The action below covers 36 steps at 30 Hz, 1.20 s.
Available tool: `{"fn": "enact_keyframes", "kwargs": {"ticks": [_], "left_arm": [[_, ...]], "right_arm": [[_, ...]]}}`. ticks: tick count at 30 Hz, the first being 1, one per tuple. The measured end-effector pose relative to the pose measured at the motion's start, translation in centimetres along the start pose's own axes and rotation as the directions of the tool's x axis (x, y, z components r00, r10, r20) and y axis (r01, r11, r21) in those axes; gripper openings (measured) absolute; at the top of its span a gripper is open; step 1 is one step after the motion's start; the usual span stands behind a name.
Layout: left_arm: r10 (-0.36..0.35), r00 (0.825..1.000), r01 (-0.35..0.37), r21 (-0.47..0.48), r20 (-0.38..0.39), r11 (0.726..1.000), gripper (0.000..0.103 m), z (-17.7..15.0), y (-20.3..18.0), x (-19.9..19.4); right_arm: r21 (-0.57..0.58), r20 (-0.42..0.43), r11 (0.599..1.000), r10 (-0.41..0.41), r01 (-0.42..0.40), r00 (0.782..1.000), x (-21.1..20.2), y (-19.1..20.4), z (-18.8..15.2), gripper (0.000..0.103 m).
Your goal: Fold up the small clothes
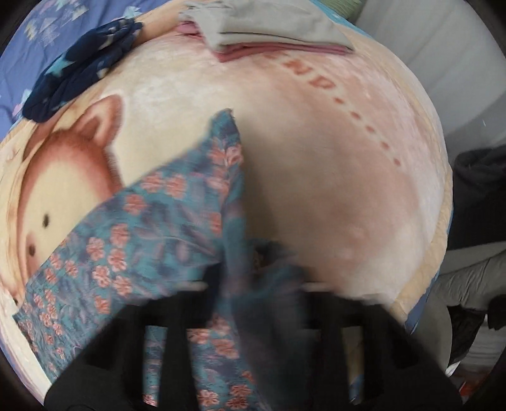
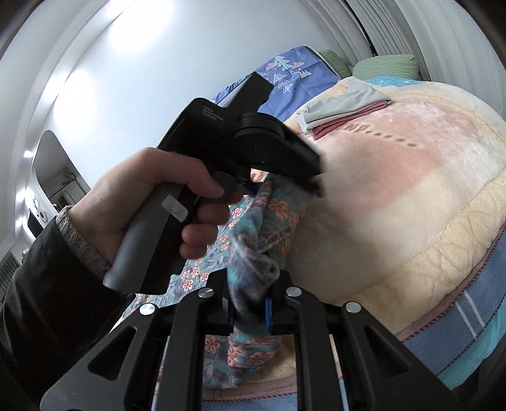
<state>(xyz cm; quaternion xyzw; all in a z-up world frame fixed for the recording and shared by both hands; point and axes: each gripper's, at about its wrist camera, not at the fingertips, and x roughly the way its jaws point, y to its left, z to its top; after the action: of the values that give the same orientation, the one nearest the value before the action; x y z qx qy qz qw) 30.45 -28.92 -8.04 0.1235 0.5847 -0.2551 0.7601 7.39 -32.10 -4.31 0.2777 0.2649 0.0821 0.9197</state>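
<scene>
Bed, bear-print blanket [image 1: 316,177]. Folded stack [image 1: 268,34] top centre: done. Navy garment [image 1: 79,66] upper left: unfolded. Left tool [image 1: 253,284] and right tool [image 2: 249,303] both pinching floral garment [image 1: 142,227], mid-fold.

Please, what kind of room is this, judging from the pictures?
Most likely a bedroom. The work is done on a bed with a plush blanket, a green pillow lies at its far end, and folded clothes sit on the blanket.

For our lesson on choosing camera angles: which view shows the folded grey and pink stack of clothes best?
The left wrist view shows the folded stack best: it sits near, at the top, with the grey layer over pink edges plainly visible, though cut off at the frame's top. The right wrist view shows the same stack whole but smaller and farther off on the blanket.
</scene>
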Motion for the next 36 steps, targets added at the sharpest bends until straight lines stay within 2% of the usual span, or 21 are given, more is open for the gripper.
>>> {"fn": "enact_keyframes", "kwargs": {"ticks": [7, 15, 20, 26, 29, 32, 36], "left_arm": [[-0.099, 0.989, 0.104, -0.043, 0.113, 0.994, 0.011, -2.2, 3.4, -4.3], [-0.136, 0.967, 0.158, -0.088, 0.217, 0.984, 0.011, -5.3, 9.1, -9.9], [-0.137, 0.955, 0.176, -0.129, 0.264, 0.976, 0.011, -7.8, 13.0, -12.9], [-0.152, 0.937, 0.222, -0.199, 0.314, 0.955, 0.011, -11.3, 18.9, -15.5], [-0.162, 0.929, 0.245, -0.226, 0.333, 0.943, 0.011, -12.9, 21.6, -16.0], [-0.16, 0.928, 0.255, -0.26, 0.337, 0.931, 0.011, -14.9, 24.3, -15.5], [-0.19, 0.924, 0.3, -0.323, 0.331, 0.898, 0.011, -18.1, 28.1, -13.4]], "right_arm": [[-0.029, 0.007, 0.998, 0.05, -0.05, 0.999, -0.2, 2.0, -0.2, 0.013], [-0.071, -0.018, 0.983, 0.17, -0.171, 0.985, -0.1, 6.1, -0.4, 0.013], [-0.076, -0.068, 0.953, 0.287, -0.292, 0.955, 0.9, 9.2, -1.0, 0.013], [-0.093, -0.134, 0.918, 0.372, -0.385, 0.919, 3.1, 13.3, -1.6, 0.013], [-0.106, -0.177, 0.904, 0.394, -0.415, 0.902, 4.5, 15.5, -2.3, 0.013], [-0.113, -0.237, 0.895, 0.398, -0.432, 0.886, 6.0, 17.6, -3.9, 0.013], [-0.118, -0.332, 0.892, 0.378, -0.436, 0.864, 8.2, 19.4, -6.9, 0.013]]}}
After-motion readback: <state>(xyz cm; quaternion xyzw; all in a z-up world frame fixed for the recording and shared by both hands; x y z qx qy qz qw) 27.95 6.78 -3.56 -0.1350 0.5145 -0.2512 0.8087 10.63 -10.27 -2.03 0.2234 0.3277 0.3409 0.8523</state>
